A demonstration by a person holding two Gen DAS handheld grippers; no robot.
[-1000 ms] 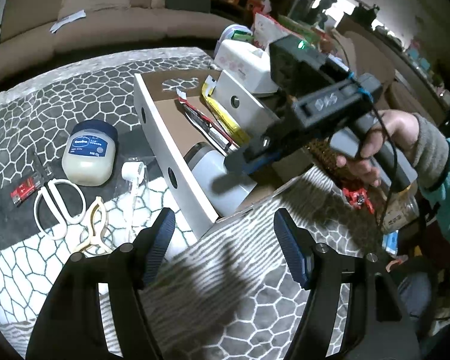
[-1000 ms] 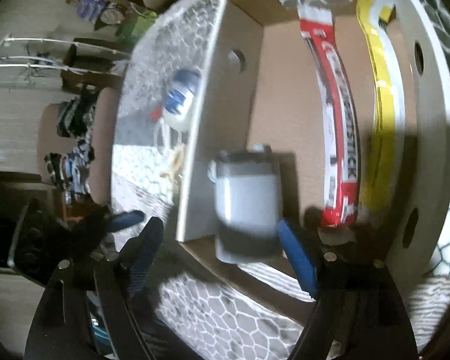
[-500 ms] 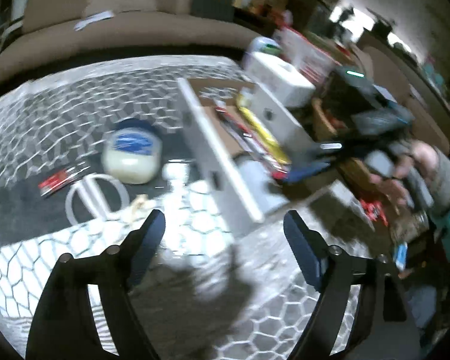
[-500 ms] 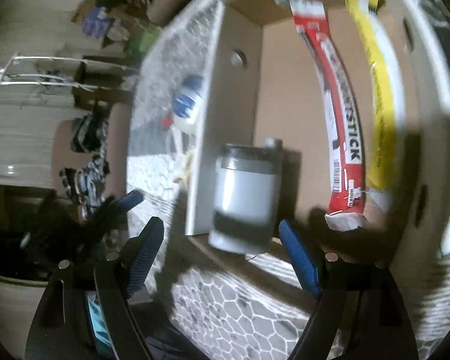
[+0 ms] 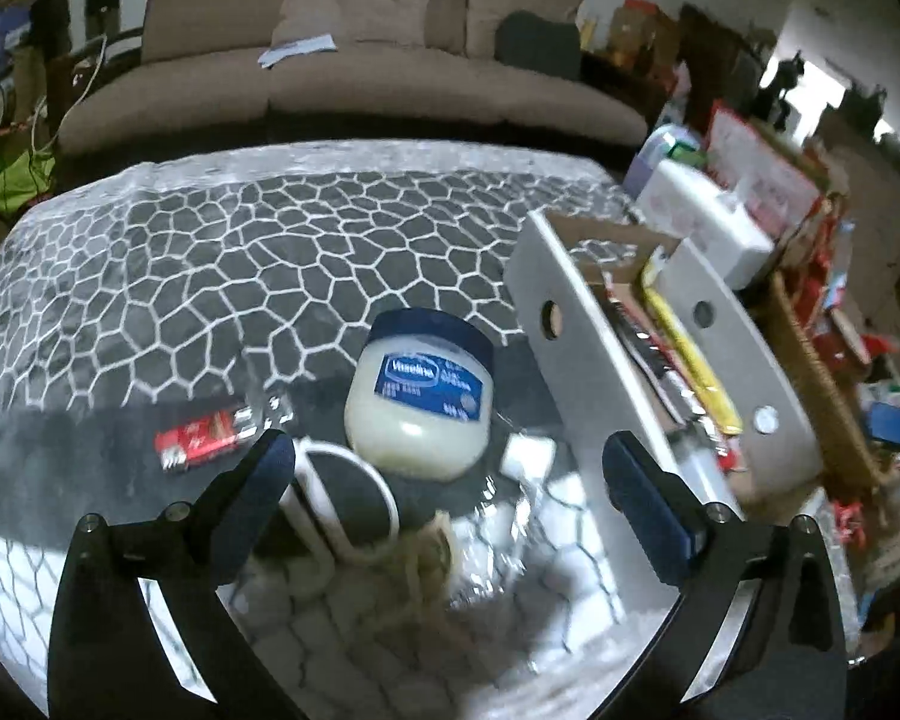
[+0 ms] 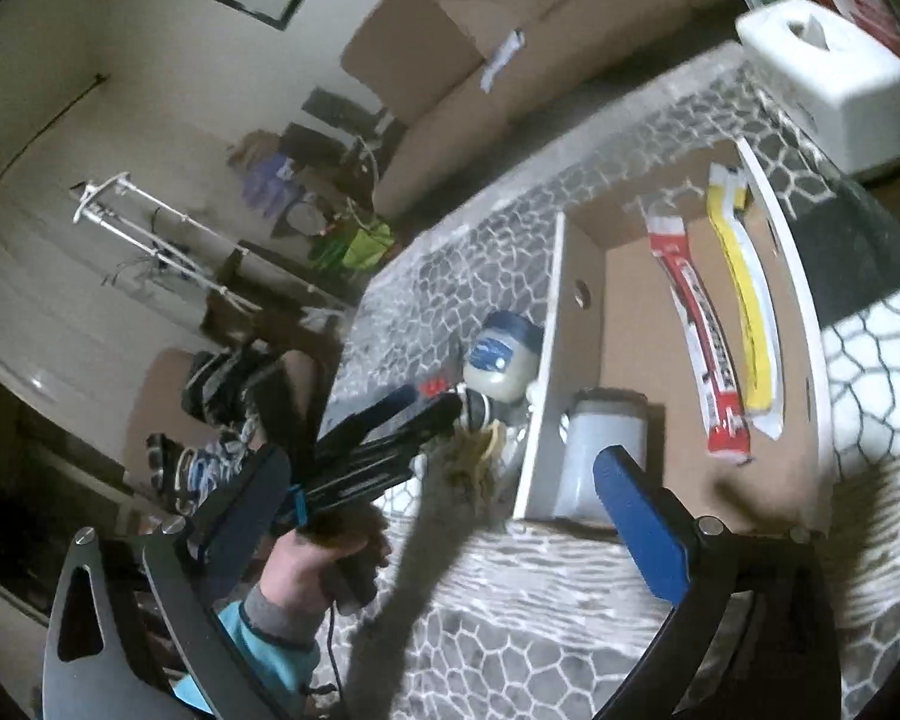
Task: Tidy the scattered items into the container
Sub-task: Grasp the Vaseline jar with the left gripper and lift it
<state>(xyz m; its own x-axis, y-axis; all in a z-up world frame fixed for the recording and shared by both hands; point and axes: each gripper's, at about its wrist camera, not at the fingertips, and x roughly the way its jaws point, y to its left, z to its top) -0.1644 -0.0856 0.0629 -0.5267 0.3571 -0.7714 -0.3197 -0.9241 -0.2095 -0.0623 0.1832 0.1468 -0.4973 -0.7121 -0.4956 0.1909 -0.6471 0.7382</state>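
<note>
Left gripper spread wide at the bottom of its frame, grasping nothing, fingers raised over the patterned cloth. Just past the tips, at frame center, a Vaseline jar with a blue lid. Left of the jar, a small red packet; below it, white scissors and a beige clip, both blurred. Right of the jar, the white cardboard box, holding a red tube and a yellow tube.

Right gripper likewise parted and empty at the bottom of its frame. Just beyond its blue finger, a grey cup inside the box, against the near wall. Farther in, upper right, both tubes lying side by side. Lower left, a hand holding the other gripper, pointed at the jar outside the box.
</note>
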